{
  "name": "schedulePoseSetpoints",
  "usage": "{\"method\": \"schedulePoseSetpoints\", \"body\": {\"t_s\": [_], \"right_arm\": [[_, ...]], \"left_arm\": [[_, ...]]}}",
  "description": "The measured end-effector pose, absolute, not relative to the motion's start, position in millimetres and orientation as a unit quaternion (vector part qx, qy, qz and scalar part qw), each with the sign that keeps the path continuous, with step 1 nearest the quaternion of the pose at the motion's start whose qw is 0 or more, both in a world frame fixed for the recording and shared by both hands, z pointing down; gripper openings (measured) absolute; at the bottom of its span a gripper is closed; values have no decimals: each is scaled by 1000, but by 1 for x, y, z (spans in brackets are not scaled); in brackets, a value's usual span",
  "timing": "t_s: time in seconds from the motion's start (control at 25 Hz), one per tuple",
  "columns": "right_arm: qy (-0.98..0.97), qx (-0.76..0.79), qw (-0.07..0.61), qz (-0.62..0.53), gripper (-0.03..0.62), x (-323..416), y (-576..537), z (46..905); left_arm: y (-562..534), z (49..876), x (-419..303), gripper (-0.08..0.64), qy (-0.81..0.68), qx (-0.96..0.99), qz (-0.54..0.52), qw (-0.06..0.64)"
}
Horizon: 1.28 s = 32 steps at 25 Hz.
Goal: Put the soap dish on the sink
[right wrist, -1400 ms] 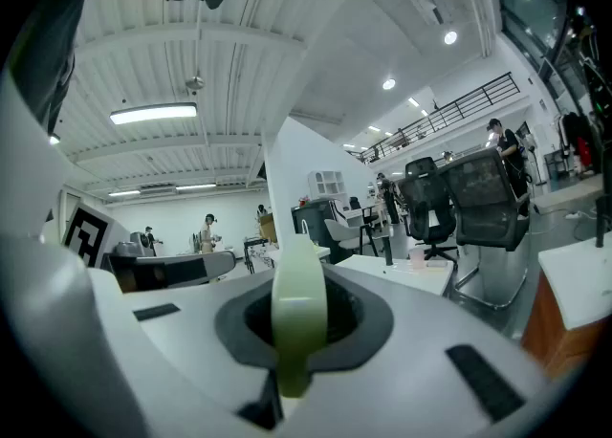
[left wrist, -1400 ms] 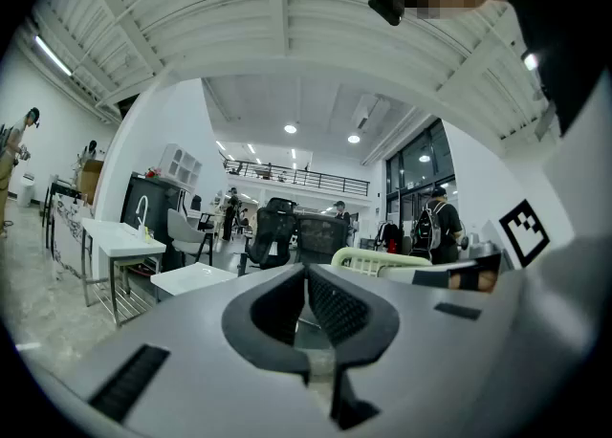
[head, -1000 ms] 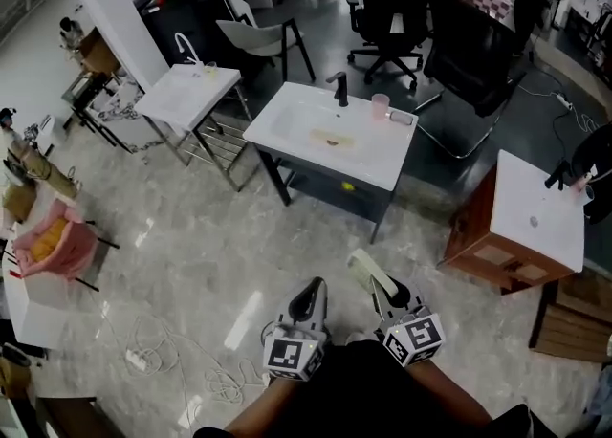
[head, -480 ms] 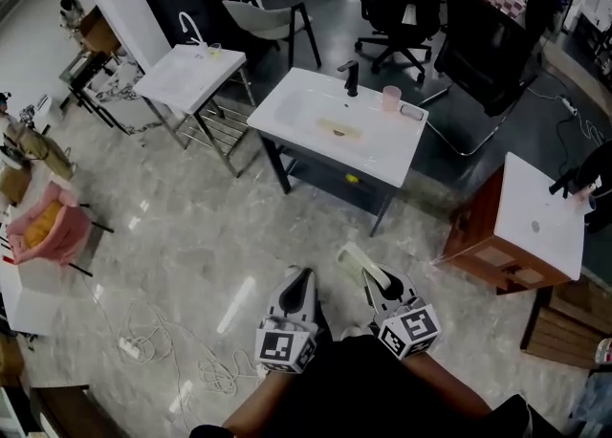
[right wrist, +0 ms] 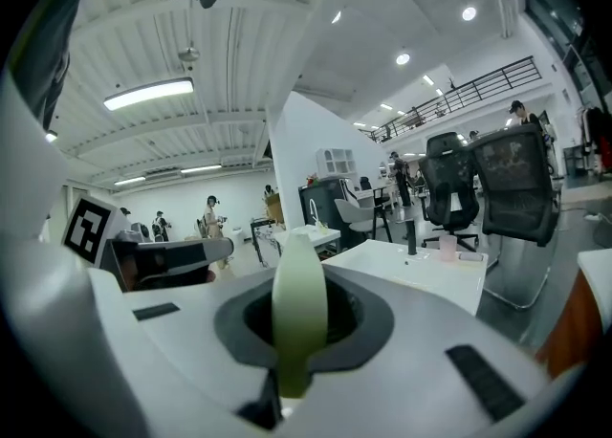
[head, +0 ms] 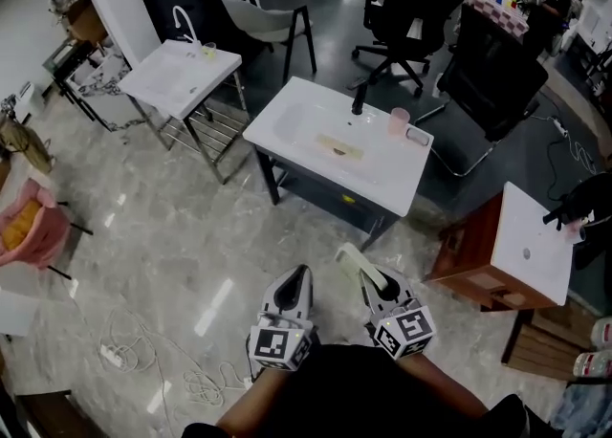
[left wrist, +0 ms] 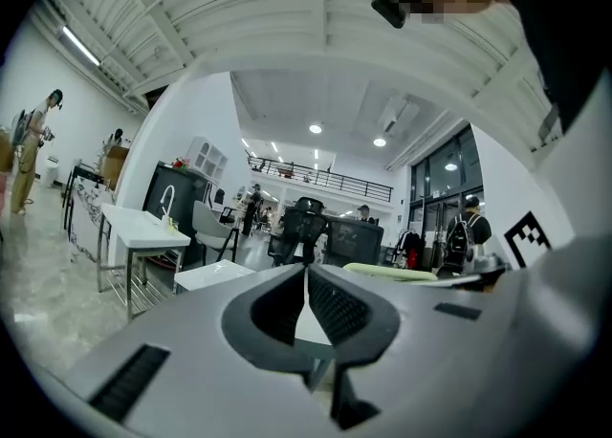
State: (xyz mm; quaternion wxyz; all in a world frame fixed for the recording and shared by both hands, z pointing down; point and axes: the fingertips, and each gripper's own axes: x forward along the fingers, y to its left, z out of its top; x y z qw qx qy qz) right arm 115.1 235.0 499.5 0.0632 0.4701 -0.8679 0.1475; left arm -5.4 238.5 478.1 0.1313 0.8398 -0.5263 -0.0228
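Slipping is my worry: the right gripper (head: 376, 282) has its jaws closed on only one edge of the dish (head: 353, 260), held well apart from the sink (head: 390, 180), so a jolt could drop it to the floor (head: 172, 235), while the left gripper (head: 297, 279) is closed and empty.

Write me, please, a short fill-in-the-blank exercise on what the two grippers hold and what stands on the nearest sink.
1. The right gripper is shut on a pale ______ soap dish.
2. The left gripper has its jaws together and holds ______.
3. On the nearest sink, a pink cup stands beside the ______ faucet.
Missing words: green; nothing; black.
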Motion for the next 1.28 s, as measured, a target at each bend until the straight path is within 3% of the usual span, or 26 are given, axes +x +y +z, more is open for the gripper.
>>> {"method": "schedulePoseSetpoints", "body": {"t_s": [0.68, 1.0, 1.28], "right_arm": [[-841, 504, 110, 164, 11, -6, 75, 505], [-843, 499, 123, 158, 12, -57, 46, 508], [-839, 504, 122, 168, 12, -74, 33, 504]], "left_arm": [[74, 467, -148, 17, -498, 853, -40, 151], [36, 471, -200, 17, -494, 856, -51, 145], [30, 493, -226, 17, -524, 827, -84, 187]]}}
